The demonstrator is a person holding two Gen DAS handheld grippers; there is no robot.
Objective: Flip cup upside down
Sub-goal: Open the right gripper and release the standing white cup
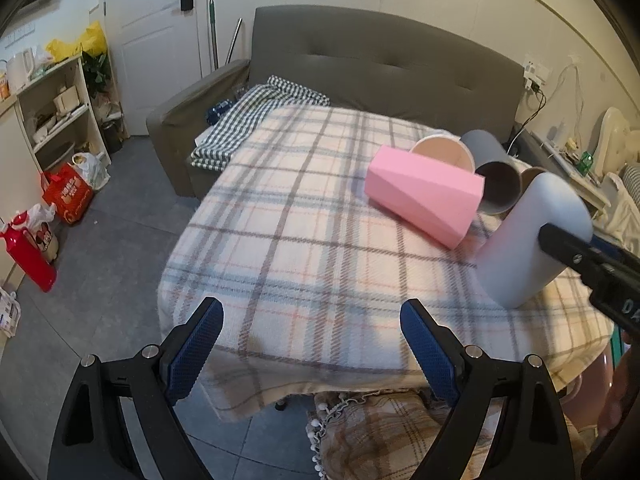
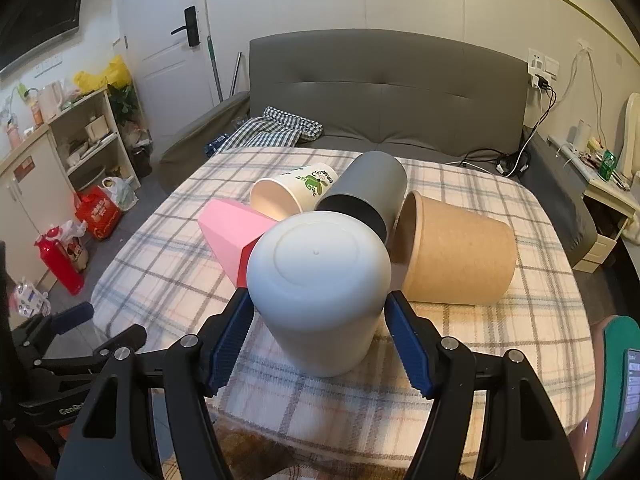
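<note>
White cup (image 2: 318, 292) is seen inverted, flat base up, mouth down toward the plaid cloth (image 2: 460, 344), near the front edge of the table, right of centre. It leans slightly, and whether the rim is fully seated on the cloth cannot be told. Right tool (image 2: 318, 322) is placed with a blue pad on either side of the cup wall; the pads appear touching or just off the wall, so grip versus release cannot be told. In the left wrist view the same cup (image 1: 532, 240) is noted with one black finger across its side. Left tool (image 1: 310, 344) is spread wide and empty, held over the front edge of the table, well apart from the cups. Just behind the white cup, four cups lie on their sides: pink faceted cup (image 2: 232, 236), printed paper cup (image 2: 294, 192), grey cup (image 2: 366, 192), brown paper cup (image 2: 456, 252). Judgement: flip nearly complete. Risks: if the tool is opened while the cup is tilted, it could topple onto the soft, wrinkled cloth; a sideways withdrawal could drag the cup toward the front edge or knock it into the pink cup or brown cup just beside it.
</note>
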